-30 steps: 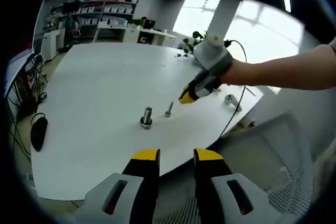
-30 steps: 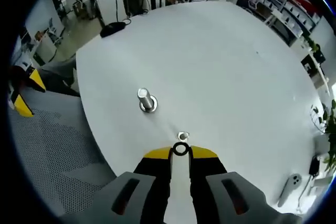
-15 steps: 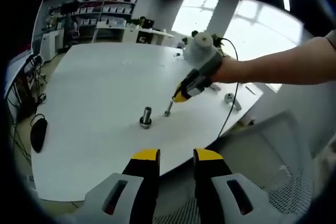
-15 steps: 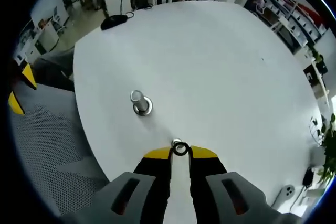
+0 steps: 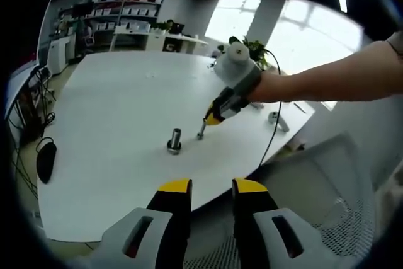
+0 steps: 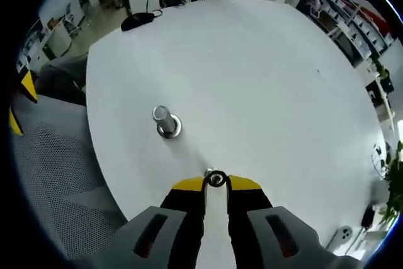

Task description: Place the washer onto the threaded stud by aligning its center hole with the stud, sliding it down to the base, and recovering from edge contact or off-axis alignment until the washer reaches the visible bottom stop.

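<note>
A small metal washer (image 6: 216, 179) sits pinched between the yellow tips of my right gripper (image 6: 216, 183). It hangs right over the top of a thin upright threaded stud (image 5: 201, 131) on the white table (image 5: 119, 99). The stud's top shows just behind the washer; I cannot tell whether they touch. In the left gripper view the right gripper (image 5: 213, 116) slants down onto that stud, held by a person's hand. A thicker stud with a wide base (image 5: 174, 141) (image 6: 165, 121) stands apart to the left. My left gripper (image 5: 211, 188) hovers off the table's near edge, open and holding nothing.
A black mouse (image 5: 45, 159) (image 6: 138, 20) lies near the table's edge. A small white device (image 5: 275, 120) with a cable lies beyond the studs. A mesh chair (image 6: 56, 174) stands beside the table. Shelves and desks line the far room.
My right gripper has carried the washer left and down until it sits over the thin stud's top. The left gripper has held still.
</note>
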The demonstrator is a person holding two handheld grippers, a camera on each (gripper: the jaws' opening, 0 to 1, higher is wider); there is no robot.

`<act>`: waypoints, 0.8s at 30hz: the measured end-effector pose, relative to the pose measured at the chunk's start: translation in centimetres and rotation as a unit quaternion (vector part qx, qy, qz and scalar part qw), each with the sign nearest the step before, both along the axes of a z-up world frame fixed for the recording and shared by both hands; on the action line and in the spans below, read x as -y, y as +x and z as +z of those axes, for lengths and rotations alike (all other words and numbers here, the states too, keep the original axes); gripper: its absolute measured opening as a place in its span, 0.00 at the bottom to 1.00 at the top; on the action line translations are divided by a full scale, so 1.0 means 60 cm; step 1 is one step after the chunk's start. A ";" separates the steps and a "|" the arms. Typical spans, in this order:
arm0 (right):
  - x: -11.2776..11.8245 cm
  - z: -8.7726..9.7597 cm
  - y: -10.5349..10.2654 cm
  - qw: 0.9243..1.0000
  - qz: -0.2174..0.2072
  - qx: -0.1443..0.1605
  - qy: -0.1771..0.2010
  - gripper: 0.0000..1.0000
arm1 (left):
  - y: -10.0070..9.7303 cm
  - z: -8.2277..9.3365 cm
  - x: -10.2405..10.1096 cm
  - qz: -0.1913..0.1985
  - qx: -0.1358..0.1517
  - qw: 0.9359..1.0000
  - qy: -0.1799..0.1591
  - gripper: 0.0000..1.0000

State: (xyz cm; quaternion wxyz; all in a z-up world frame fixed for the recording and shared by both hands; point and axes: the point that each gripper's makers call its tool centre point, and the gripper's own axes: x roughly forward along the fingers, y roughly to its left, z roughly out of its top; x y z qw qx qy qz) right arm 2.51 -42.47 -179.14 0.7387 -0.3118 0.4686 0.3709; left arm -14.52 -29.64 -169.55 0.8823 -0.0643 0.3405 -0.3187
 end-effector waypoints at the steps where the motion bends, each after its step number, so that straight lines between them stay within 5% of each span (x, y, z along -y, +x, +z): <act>1: 0.000 -0.003 0.000 1.000 0.001 -0.002 -0.003 0.14 | 0.001 0.000 0.000 0.001 0.001 1.000 -0.001 0.23; 24: 0.000 -0.053 0.004 0.999 0.013 -0.043 -0.025 0.14 | 0.002 0.000 -0.002 0.006 0.000 1.000 0.000 0.23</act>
